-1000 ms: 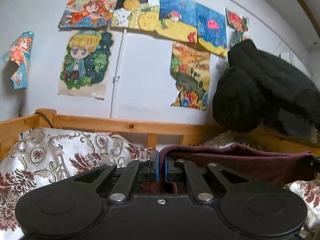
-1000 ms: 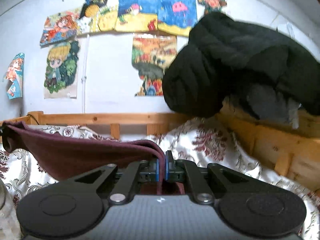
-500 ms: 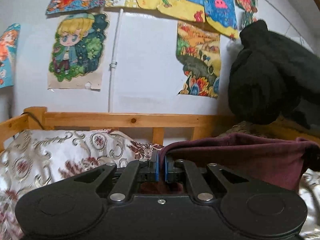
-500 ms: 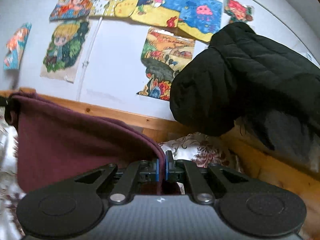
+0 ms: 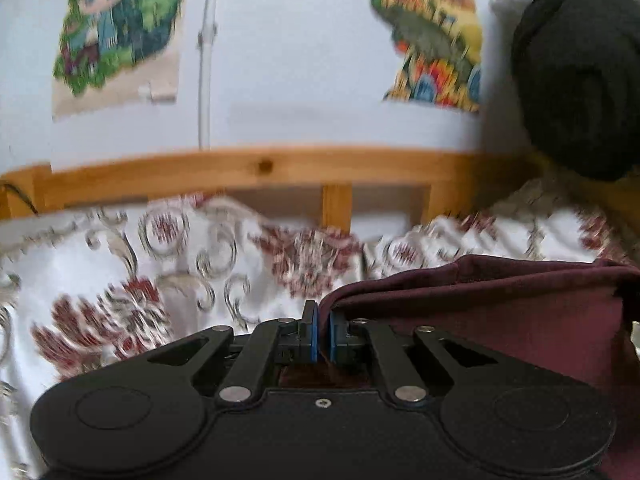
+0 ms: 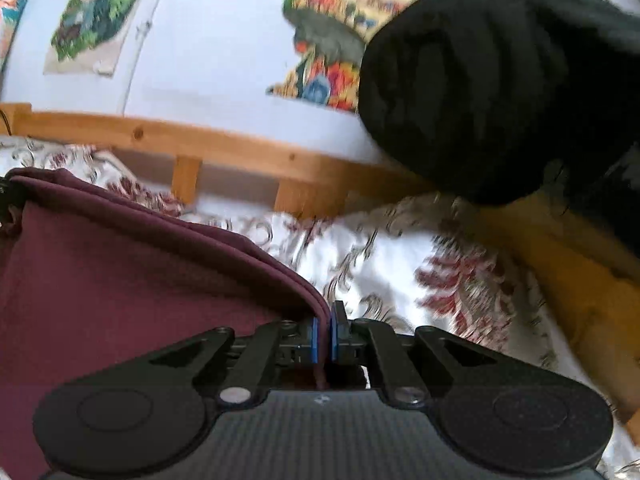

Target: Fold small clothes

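Observation:
A dark maroon garment [image 5: 500, 312] hangs stretched between my two grippers above a bed. My left gripper [image 5: 323, 330] is shut on the garment's left corner, and the cloth runs off to the right of it. My right gripper [image 6: 324, 334] is shut on the other corner of the garment [image 6: 120, 280], and the cloth spreads to the left and hangs down. The garment's lower part is hidden behind the gripper bodies.
A white bedspread with a red floral pattern [image 5: 160, 264] covers the bed. A wooden bed rail [image 5: 260, 168] runs along the white wall with drawings [image 5: 120, 32]. A black padded jacket [image 6: 500, 80] hangs over the rail at the right.
Both grippers have moved forward and tilted down toward the bed, still holding the garment; the wall drawings have slid up out of view and the bedspread fills more of both views.

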`<state>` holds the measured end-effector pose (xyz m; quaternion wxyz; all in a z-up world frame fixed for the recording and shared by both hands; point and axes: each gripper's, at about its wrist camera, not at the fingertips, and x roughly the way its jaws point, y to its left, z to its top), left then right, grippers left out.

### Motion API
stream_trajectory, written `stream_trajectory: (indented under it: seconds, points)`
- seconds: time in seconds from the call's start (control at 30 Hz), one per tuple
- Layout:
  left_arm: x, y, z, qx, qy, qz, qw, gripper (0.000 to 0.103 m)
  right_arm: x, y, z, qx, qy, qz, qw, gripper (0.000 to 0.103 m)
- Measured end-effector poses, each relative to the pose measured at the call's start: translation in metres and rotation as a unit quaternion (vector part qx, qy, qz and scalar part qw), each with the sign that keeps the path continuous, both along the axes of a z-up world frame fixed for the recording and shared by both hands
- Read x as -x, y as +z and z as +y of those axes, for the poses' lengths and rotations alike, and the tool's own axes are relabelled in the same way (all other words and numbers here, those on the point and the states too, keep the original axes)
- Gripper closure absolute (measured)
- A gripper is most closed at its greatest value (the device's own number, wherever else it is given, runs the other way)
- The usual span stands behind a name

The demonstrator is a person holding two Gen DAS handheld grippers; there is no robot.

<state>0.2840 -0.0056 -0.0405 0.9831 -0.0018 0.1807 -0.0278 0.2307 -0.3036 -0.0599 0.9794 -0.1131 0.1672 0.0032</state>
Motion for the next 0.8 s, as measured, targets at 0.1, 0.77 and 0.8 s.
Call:
stream_trajectory:
  seconds: [0.1,0.77,0.8]
  points:
    - [-0.017,-0.010,0.001,0.016,0.007,0.028,0.9995,0.097,-0.011,-0.013,-0.003,-0.005,0.003,0.019,1.000,0.096]
    - [-0.007,-0.003,0.044,0.160,0.040,0.058,0.9846,0.001,-0.009,-0.017,-0.023,-0.075,0.005,0.055,0.996,0.012]
    - [-0.004,-0.002,0.047,0.162,0.042,0.063,0.9839,0.001,-0.007,-0.016,-0.023,-0.080,0.004,0.055,0.995,0.008]
